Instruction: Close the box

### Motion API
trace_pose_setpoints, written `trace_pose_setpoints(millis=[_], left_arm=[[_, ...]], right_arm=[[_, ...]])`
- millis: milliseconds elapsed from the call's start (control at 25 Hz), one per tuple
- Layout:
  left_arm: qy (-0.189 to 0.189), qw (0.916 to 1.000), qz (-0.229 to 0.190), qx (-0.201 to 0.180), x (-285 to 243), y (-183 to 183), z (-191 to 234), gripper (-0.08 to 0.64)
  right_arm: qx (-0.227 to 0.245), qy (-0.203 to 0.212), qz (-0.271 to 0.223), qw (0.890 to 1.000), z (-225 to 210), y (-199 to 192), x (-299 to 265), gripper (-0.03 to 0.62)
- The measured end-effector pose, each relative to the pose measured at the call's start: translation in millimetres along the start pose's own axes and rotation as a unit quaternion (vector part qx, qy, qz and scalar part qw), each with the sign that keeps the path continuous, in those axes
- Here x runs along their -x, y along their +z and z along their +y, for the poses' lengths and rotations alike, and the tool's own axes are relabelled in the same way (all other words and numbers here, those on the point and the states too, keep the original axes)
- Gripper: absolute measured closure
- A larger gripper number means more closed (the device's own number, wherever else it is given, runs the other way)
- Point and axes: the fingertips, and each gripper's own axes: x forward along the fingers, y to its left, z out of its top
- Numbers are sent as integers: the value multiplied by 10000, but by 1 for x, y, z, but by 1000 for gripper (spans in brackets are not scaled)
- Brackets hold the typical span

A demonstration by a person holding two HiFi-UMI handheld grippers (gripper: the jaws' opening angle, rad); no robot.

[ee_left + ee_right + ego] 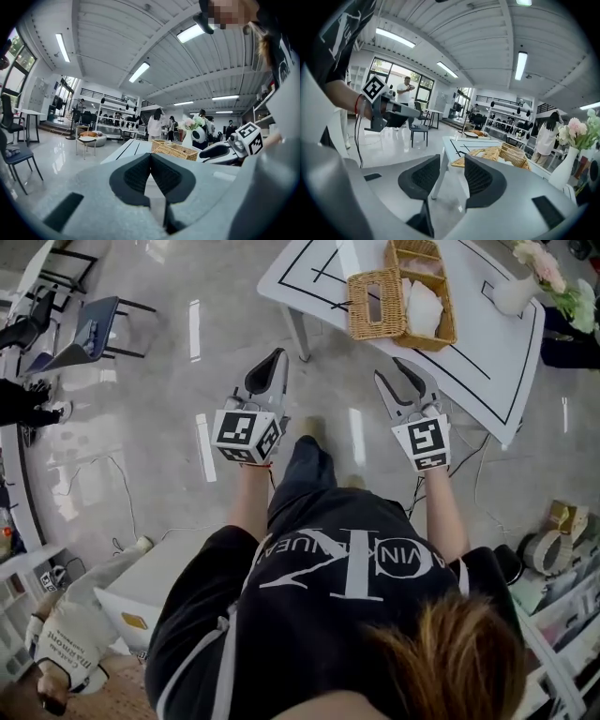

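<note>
The wicker box (pixel 446 298) stood open on a white table (pixel 497 338) marked with black lines, ahead of both grippers. Its lid (pixel 375 304) was folded out flat to its left, and something white lay inside. A white vase (pixel 516 294) of pink flowers stood further right on the same top. The glossy pale grey floor (pixel 159 427) spread around the table, with a blue chair (pixel 89 334) far left. The left gripper (pixel 277 355) hung over the floor, its jaws pressed together on nothing. The right gripper (pixel 392 371), just short of the table's edge, had its jaws well apart and empty. Strip lights (pixel 139 71) ran along the ribbed ceiling (pixel 108 37).
</note>
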Motion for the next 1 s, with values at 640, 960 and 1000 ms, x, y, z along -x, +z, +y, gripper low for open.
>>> trace_pose_setpoints(millis=[640,960,1000], left_arm=[[-770,9963,329,167,-77,-12,37,549],[-1005,9938,435,210,-97,-17,41,549],[-1021,9935,441,221,-98,-18,42,549]], right_arm=[[2268,-693,1865,9534,-29,-35,-72,411],[3719,-758,2427,8928,-35,-49,-87,399],[3833,-772,2465,8868,-35,-51,-88,399]])
